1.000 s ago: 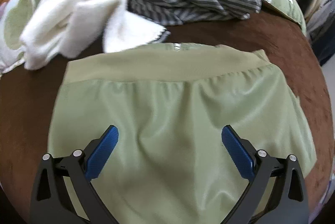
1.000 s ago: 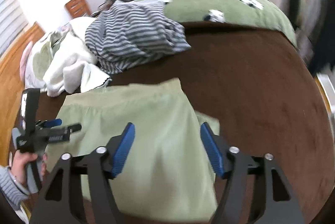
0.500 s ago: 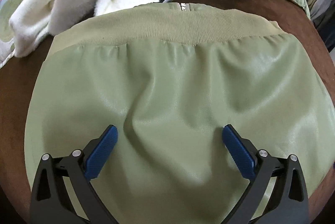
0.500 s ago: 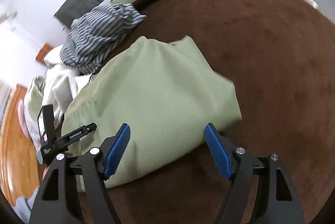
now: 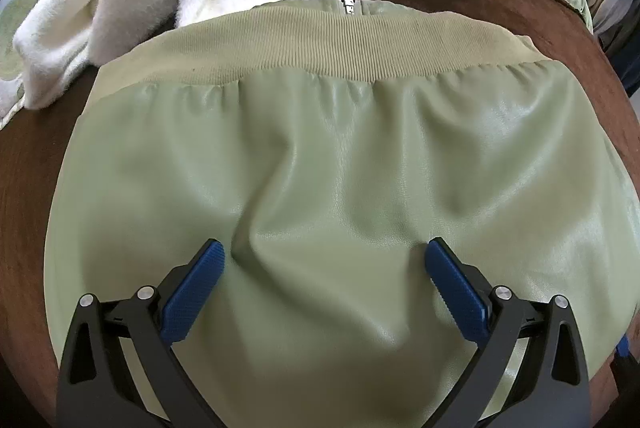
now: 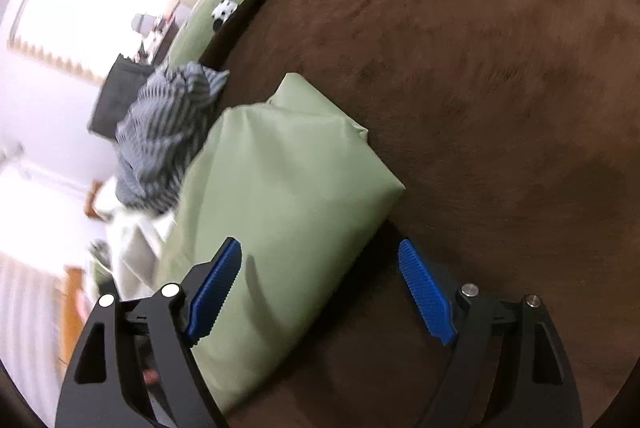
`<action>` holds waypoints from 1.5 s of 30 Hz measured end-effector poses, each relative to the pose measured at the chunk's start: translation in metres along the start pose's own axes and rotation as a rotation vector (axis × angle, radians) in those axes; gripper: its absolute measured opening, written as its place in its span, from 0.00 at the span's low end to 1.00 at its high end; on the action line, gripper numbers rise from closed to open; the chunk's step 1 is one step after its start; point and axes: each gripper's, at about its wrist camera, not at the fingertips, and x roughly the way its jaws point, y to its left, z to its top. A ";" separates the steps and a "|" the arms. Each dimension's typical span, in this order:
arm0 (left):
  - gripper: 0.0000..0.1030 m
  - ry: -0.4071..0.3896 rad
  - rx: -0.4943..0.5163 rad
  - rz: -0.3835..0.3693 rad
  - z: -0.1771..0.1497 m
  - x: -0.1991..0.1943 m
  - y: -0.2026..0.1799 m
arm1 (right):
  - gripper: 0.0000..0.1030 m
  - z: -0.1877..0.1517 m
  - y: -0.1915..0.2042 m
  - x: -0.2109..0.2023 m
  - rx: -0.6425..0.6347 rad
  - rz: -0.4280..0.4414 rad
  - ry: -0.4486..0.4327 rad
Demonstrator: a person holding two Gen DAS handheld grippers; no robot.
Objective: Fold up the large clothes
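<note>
Left claw (image 5: 323,256): you've lowered it onto the green jacket (image 5: 340,164), jaws apart.
Right claw (image 6: 320,260): rolled, jaws just opening, straddling the jacket's edge.
Room: bare brown bed (image 6: 480,48) rightward.

Black tool (image 5: 322,268) arms, ridged blue pads (image 5: 192,296)

Left wrist view looks steeply down, close over the green jacket (image 5: 340,168); right wrist view, rolled, shares it from beside

Right gripper (image 6: 320,264) jaws spread wide, just been opening, straddling the near edge of the folded green jacket (image 6: 280,180); pads not pressing it. Jacket lies on the brown blanket (image 6: 480,68). Striped garment (image 6: 168,132) bunched beyond it. View tilted, blurred.
</note>
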 end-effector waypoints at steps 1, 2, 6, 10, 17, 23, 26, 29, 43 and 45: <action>0.95 0.005 0.000 -0.001 0.001 0.000 0.000 | 0.78 0.002 -0.002 0.006 0.017 0.017 0.000; 0.95 0.010 0.000 0.000 0.001 0.000 0.000 | 0.78 0.004 -0.003 0.011 0.024 0.020 0.003; 0.95 0.024 0.001 0.005 0.005 0.004 -0.002 | 0.78 0.011 -0.004 0.036 0.063 0.062 0.008; 0.95 0.024 0.003 0.007 0.005 0.005 -0.003 | 0.62 0.020 0.004 0.056 0.053 0.058 0.001; 0.95 0.013 0.013 0.014 0.004 0.004 -0.006 | 0.14 0.025 0.013 0.047 -0.006 0.077 0.022; 0.95 0.043 0.004 0.010 -0.011 -0.007 -0.014 | 0.12 0.020 0.028 -0.001 -0.121 0.022 0.002; 0.95 0.060 0.033 -0.007 -0.027 -0.014 -0.035 | 0.12 0.018 0.010 -0.026 -0.104 -0.015 -0.017; 0.95 0.060 0.081 -0.016 -0.046 -0.017 -0.061 | 0.12 0.020 -0.012 -0.045 -0.070 -0.047 -0.022; 0.95 0.024 0.078 -0.023 -0.057 -0.017 -0.066 | 0.12 0.019 0.076 -0.077 -0.341 0.030 -0.063; 0.94 0.018 0.084 -0.022 -0.055 -0.026 -0.061 | 0.12 0.015 0.100 -0.081 -0.395 0.043 -0.074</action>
